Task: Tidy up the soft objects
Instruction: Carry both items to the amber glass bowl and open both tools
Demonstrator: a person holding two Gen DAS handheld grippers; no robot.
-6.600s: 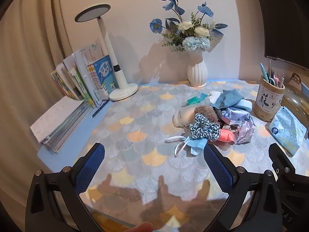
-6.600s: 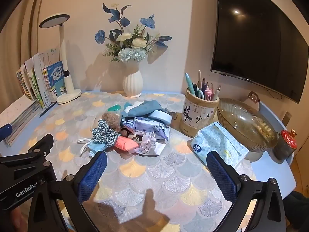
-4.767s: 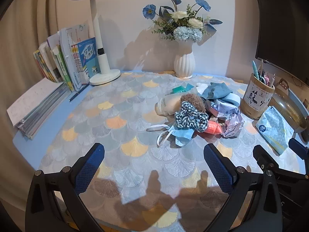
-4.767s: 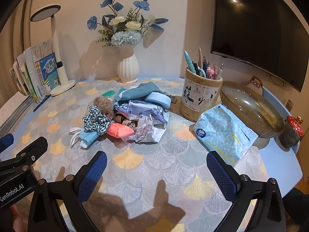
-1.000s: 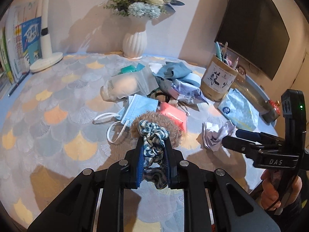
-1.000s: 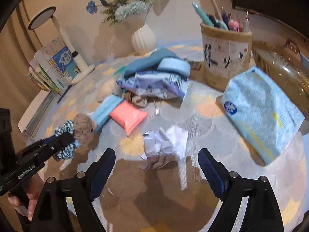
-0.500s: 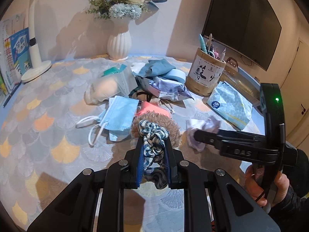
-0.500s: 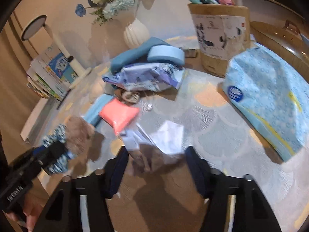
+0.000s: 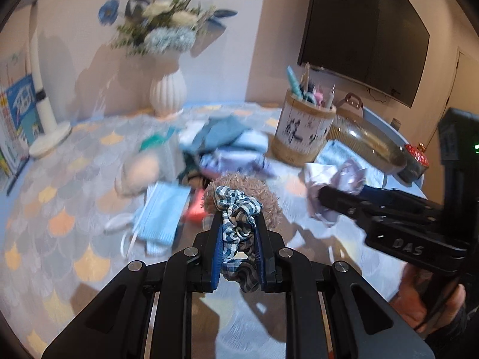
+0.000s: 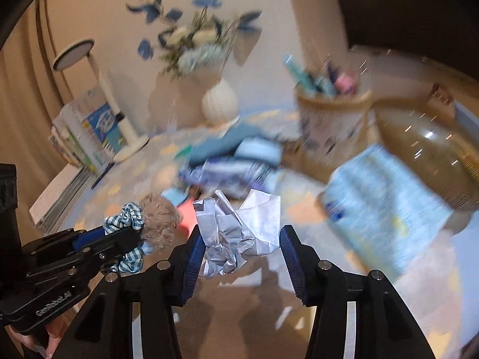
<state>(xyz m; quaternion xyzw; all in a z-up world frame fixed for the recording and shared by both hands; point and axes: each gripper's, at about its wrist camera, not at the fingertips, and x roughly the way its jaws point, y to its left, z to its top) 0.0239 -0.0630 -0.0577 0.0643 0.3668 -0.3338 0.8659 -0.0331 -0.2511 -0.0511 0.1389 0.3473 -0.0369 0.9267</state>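
Note:
My left gripper is shut on a blue-and-white checked scrunchie, with a fuzzy brown scrunchie hanging behind it, both held above the table. My right gripper is shut on a crumpled pale lilac wrapper and holds it above the table; the wrapper also shows in the left wrist view. A pile of soft things lies mid-table: blue cloth, a lilac packet, a blue face mask, a pink item.
A pen pot, a glass bowl and a blue tissue pack stand at the right. A white vase with flowers, a lamp and books stand at the back and left.
My right gripper has shut on the crumpled wrapper and lifted it off the table. My left gripper still holds the scrunchies and has lifted and swung right. Both views are motion-blurred.

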